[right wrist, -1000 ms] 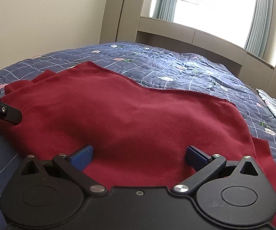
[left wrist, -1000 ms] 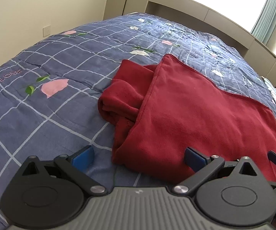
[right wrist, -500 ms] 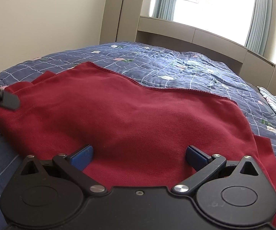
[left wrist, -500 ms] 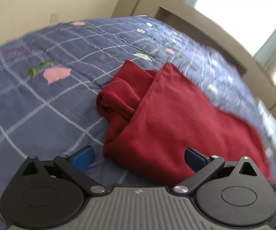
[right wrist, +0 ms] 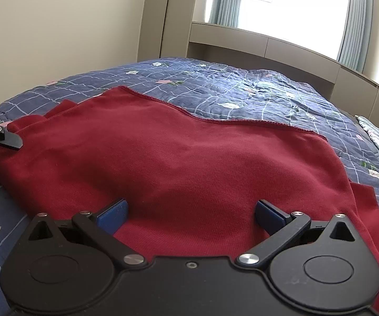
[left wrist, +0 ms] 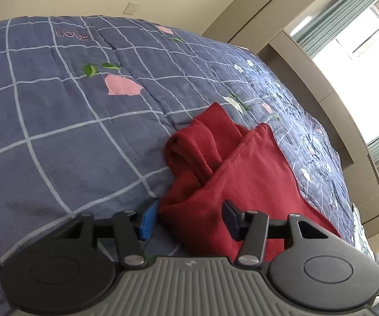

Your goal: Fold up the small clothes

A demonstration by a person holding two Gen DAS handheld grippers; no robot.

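your left gripper (left wrist: 188, 220) jaws have just been closing around the red garment's (left wrist: 244, 173) near-left corner – not yet pinching; gather every layer. right gripper (right wrist: 190, 212) jaws spread.

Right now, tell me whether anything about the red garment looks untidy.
Yes. At the left end of the red garment, a bunched sleeve pokes out from under the flat folded top layer onto the quilt, beside the left claw. The rest lies smooth.

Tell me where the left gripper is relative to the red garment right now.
The left gripper sits at the red garment's bunched near corner on the blue checked quilt, its jaws just closing around that edge; in the right wrist view it shows at far left.
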